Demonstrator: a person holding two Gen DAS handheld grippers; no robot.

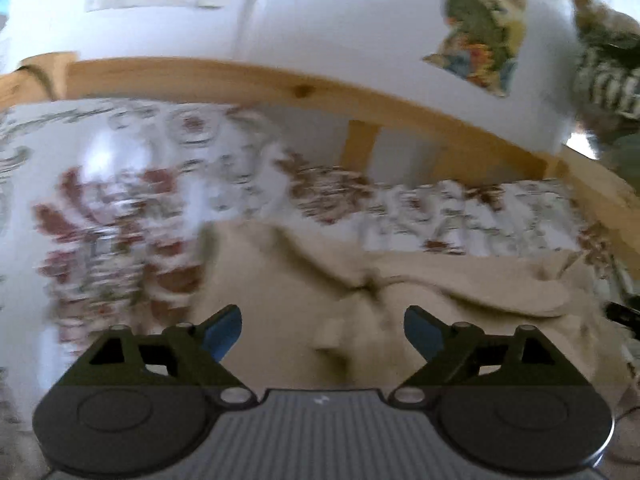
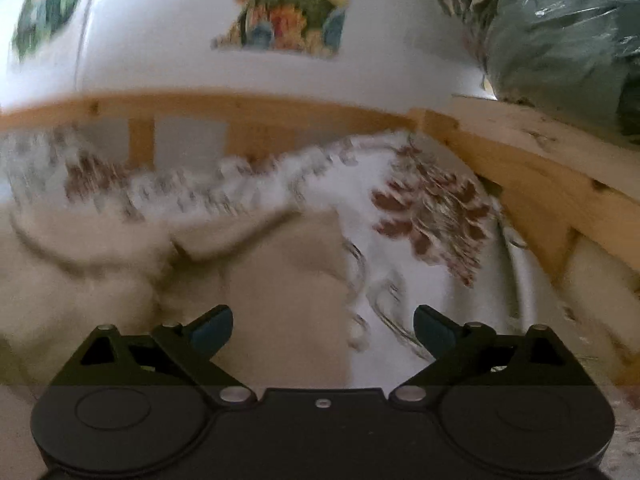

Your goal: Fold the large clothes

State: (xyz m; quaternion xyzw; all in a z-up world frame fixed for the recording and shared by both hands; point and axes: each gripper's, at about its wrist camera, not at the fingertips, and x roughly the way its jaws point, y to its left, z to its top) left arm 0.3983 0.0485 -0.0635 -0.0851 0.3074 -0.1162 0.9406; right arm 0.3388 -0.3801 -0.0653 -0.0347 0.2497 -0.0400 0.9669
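Observation:
A beige garment lies crumpled on a bed with a white sheet printed with red-brown flowers. My left gripper is open and empty, with its blue pads wide apart above the garment's left part. In the right wrist view the same garment fills the lower left. My right gripper is open and empty over the garment's right edge, where the cloth meets the sheet. Both views are motion-blurred.
A wooden bed rail runs along the far side below a white wall with pictures. In the right wrist view the rail bends down the right side. A plastic-wrapped bundle sits at the upper right.

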